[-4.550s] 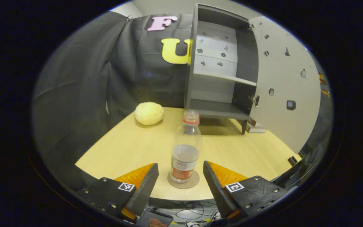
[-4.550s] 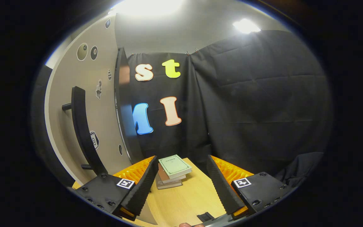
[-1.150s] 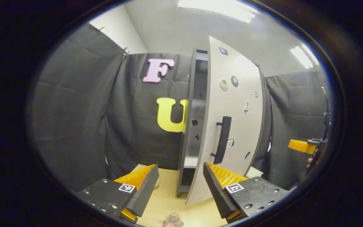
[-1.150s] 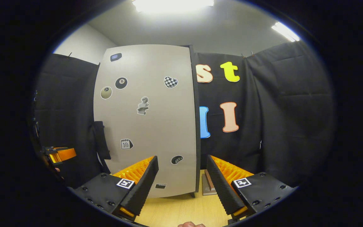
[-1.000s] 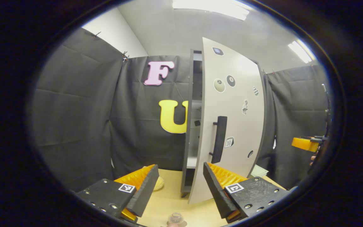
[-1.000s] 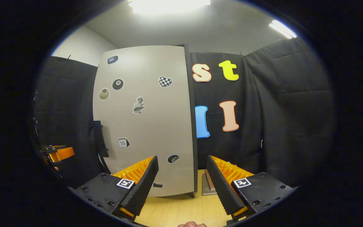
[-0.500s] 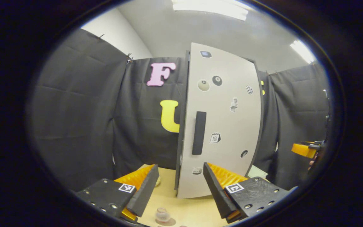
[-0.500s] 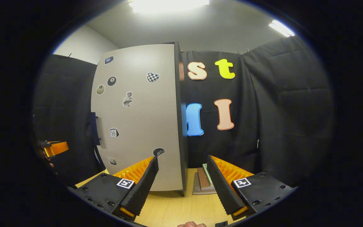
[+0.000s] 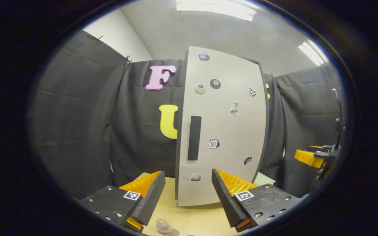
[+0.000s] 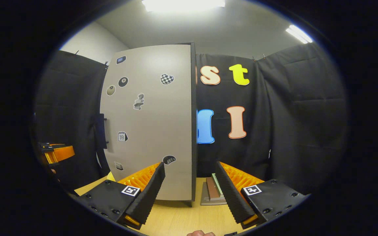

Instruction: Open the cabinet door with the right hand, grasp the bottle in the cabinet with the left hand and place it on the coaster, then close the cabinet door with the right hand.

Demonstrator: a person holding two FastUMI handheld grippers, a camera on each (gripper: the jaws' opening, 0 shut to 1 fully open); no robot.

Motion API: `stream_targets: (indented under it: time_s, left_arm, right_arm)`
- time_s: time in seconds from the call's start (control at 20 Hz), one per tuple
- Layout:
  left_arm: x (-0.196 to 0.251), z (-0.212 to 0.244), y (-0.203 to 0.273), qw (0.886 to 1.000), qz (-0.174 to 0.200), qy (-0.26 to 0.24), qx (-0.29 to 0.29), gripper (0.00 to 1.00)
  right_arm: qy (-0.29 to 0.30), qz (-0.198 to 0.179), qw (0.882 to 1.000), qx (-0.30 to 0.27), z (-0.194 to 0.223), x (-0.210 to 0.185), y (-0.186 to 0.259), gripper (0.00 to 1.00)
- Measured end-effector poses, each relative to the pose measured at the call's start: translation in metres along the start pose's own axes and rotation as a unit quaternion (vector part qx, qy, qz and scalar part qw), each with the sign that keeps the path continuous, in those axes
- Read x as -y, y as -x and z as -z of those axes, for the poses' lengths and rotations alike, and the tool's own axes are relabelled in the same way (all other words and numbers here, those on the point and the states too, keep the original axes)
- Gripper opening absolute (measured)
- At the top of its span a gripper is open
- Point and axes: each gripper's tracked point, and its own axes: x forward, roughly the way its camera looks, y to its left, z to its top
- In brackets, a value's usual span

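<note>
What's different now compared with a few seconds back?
The cabinet door has swung from wide open to shut against the cabinet, hiding the shelves. The left gripper has lifted away from the bottle. Both it and the right gripper stay open and empty; the stacked books have not moved.

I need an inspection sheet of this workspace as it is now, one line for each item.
Surface: wooden table, bare in front of the cabinet.
Job's things: cabinet door shut, handle free; bottle at the bottom edge of the left gripper view.
Clutter: stacked books right of the cabinet.
Grippers: left gripper open, holding nothing; right gripper open, holding nothing.
Cables: nothing seen.
Surroundings: black cloth wall, ceiling lights.
</note>
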Motion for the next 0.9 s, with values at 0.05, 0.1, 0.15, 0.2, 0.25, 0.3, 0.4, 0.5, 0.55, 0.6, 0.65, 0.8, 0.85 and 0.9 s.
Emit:
stream_targets:
  time_s: [0.05, 0.1, 0.15, 0.2, 0.25, 0.3, 0.4, 0.5, 0.55, 0.6, 0.65, 0.8, 0.85, 0.9]
  left_arm:
    - [-0.003, 0.0, -0.002, 1.0, 0.004, -0.001, 0.0, 0.85]
    - [-0.008, 0.002, -0.005, 1.0, 0.004, -0.002, -0.002, 0.85]
    - [-0.014, 0.002, -0.007, 1.0, 0.003, -0.001, -0.005, 0.88]
    - [-0.018, 0.002, -0.009, 1.0, 0.004, -0.001, -0.005, 0.86]
    - [-0.021, 0.0, -0.01, 1.0, 0.006, -0.001, -0.003, 0.85]
    - [-0.025, -0.001, -0.011, 1.0, 0.008, -0.002, -0.002, 0.85]
    - [-0.031, 0.001, -0.017, 1.0, 0.015, -0.004, -0.006, 0.86]
    - [-0.034, 0.005, -0.02, 1.0, 0.026, -0.001, -0.007, 0.88]
    - [-0.037, 0.007, -0.02, 1.0, 0.03, 0.0, -0.007, 0.88]
    - [-0.041, 0.009, -0.023, 0.999, 0.033, -0.001, -0.007, 0.88]
    - [-0.044, 0.01, -0.025, 0.999, 0.035, -0.002, -0.008, 0.85]
    - [-0.047, 0.02, -0.023, 0.999, 0.038, -0.004, -0.015, 0.88]
    - [-0.047, 0.02, -0.024, 0.999, 0.036, -0.004, -0.016, 0.85]
    - [-0.046, 0.017, -0.025, 0.999, 0.036, -0.003, -0.016, 0.86]
  right_arm:
    - [-0.005, 0.004, 1.0, -0.001, 0.0, -0.001, -0.001, 0.98]
    - [-0.009, 0.01, 1.0, 0.0, -0.002, -0.002, -0.003, 0.98]
    - [-0.011, 0.017, 1.0, -0.002, -0.002, -0.003, -0.004, 0.98]
    - [-0.008, 0.024, 1.0, -0.003, -0.002, -0.004, -0.004, 0.98]
    - [0.0, 0.028, 1.0, -0.003, -0.002, -0.006, -0.005, 0.98]
    - [0.01, 0.034, 0.999, -0.008, 0.0, -0.007, -0.005, 0.98]
    - [0.029, 0.048, 0.998, -0.009, 0.002, -0.007, -0.004, 0.98]
    - [0.036, 0.061, 0.998, -0.001, 0.001, -0.009, -0.001, 0.98]
    - [0.033, 0.062, 0.998, -0.002, 0.004, -0.013, -0.001, 0.98]
    - [0.029, 0.064, 0.998, -0.006, 0.007, -0.015, -0.001, 0.98]
    - [0.025, 0.067, 0.997, -0.009, 0.01, -0.016, -0.002, 0.94]
    - [0.019, 0.069, 0.997, -0.022, 0.019, -0.017, 0.0, 0.99]
    - [0.02, 0.068, 0.997, -0.024, 0.022, -0.016, 0.0, 0.99]
    - [0.023, 0.068, 0.997, -0.027, 0.024, -0.014, -0.001, 0.99]
